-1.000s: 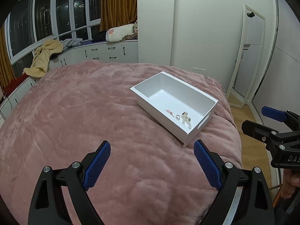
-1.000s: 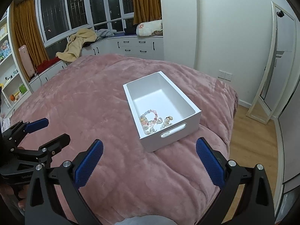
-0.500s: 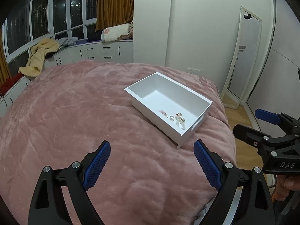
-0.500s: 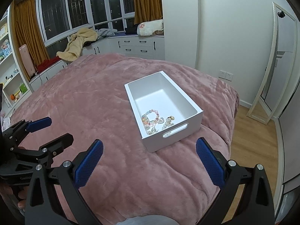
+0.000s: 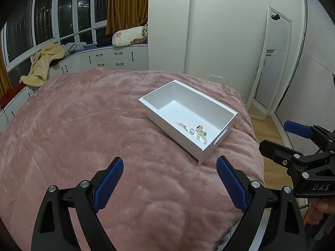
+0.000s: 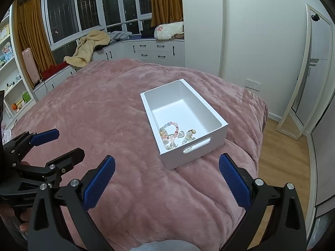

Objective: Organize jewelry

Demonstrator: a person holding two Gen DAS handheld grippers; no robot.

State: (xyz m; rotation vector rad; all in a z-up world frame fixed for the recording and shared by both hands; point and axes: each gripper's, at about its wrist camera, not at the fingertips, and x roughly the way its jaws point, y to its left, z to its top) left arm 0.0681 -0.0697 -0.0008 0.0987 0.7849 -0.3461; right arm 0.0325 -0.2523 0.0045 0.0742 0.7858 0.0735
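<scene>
Bedding comes first: a pink blanket [image 6: 104, 108] covers the bed. On it sits a white box [image 6: 217, 123], holding beaded jewelry [image 6: 174, 133] at its handle end. Left gripper [image 5: 169, 167] and right gripper [image 6: 166, 167] hover short of it, jaws spread wide, holding nothing.

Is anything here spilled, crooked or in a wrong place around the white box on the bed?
Nothing looks spilled. The jewelry lies in a loose heap at one end of the white box, none on the pink blanket. The box sits at an angle and near the bed's edge. Both grippers, left and right, are open and hold nothing.
</scene>
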